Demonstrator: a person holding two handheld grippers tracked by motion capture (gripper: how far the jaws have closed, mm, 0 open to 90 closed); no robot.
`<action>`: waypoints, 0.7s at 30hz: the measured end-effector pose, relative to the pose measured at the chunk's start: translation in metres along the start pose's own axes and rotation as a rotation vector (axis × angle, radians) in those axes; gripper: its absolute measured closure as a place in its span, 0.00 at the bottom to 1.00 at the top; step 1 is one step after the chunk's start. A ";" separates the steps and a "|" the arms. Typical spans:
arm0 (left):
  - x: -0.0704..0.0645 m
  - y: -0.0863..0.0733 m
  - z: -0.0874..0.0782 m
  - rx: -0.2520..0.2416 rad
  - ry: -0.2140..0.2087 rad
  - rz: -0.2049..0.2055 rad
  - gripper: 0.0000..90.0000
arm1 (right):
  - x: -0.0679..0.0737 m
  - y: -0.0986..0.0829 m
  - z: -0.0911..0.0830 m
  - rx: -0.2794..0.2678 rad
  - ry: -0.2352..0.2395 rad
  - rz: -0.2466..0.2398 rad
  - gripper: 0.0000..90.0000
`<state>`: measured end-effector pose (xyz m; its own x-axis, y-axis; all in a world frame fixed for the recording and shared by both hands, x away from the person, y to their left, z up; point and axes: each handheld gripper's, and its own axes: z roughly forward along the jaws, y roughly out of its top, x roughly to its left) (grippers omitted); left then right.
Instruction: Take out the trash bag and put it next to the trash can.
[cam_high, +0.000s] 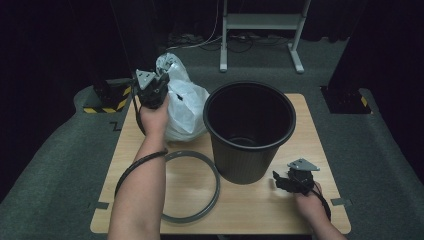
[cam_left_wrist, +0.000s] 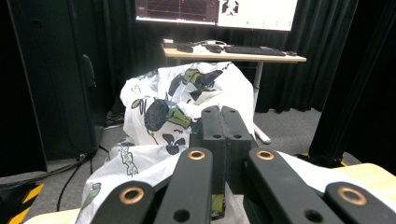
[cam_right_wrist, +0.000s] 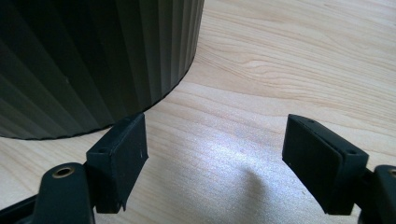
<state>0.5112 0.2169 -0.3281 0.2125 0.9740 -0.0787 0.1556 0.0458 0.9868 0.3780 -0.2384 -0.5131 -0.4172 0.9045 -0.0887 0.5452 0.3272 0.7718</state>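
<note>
A white plastic bag printed with dark green figures sits at the table's far left. My left gripper is raised over its top, and the jaws are shut on a fold of the bag. A black ribbed bin stands upright and empty in the middle of the table. My right gripper rests low on the table just right of the bin's base. It is open, with bare wood between its jaws.
A grey plastic ring lies flat on the wooden table in front of the bin, under the left forearm. Beyond the table are a white desk frame, black curtains and a yellow-black striped base.
</note>
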 end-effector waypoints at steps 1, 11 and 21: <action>-0.001 0.000 0.003 0.019 0.010 0.011 1.00 | 0.000 0.000 0.000 0.000 0.000 -0.004 0.25; -0.010 -0.016 0.021 0.076 0.005 -0.013 1.00 | 0.002 -0.002 -0.002 -0.005 0.006 -0.008 0.25; -0.022 -0.033 0.033 0.126 -0.015 -0.039 0.99 | 0.003 -0.002 -0.003 -0.006 0.011 -0.016 0.25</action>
<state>0.5328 0.1863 -0.3636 0.2182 0.9686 -0.1194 0.2833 0.0542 0.9575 0.3740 -0.2372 -0.5130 -0.4341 0.8959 -0.0946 0.5340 0.3404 0.7740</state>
